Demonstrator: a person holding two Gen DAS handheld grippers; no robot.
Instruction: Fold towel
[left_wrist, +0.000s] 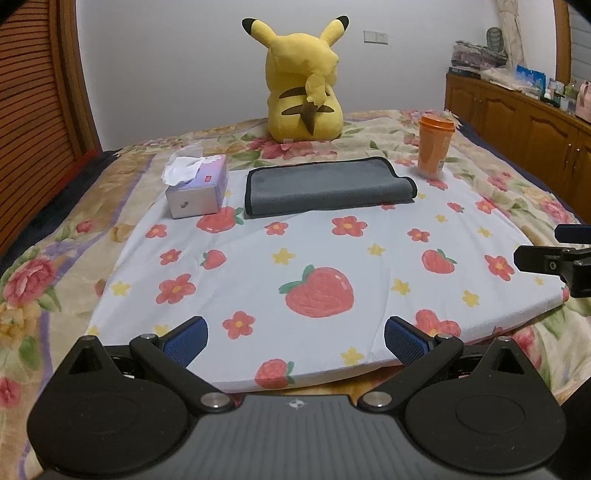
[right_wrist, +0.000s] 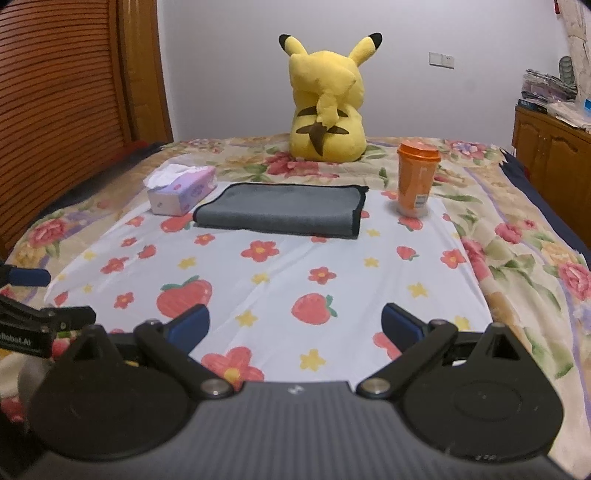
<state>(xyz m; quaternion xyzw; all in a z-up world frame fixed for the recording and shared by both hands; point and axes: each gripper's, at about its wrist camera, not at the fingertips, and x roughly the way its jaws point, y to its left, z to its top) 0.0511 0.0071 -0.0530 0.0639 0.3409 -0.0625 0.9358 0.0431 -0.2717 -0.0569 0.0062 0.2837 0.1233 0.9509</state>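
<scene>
The left gripper (left_wrist: 295, 341) and the right gripper (right_wrist: 295, 325) both hovered with fingers spread apart and empty, low over a strawberry-print cloth (left_wrist: 325, 254). Well ahead of both lay the grey towel (left_wrist: 328, 186), seemingly already folded over, its long axis running side to side across the grippers' line of sight. A tissue box (left_wrist: 195, 188) sat just to its left and an orange cup (left_wrist: 434, 146) near its right end. A wide reach would likely knock the cup over or drag the layers askew.

Dim, soft indoor light; grainy, fisheye-bent edges, dark corners
</scene>
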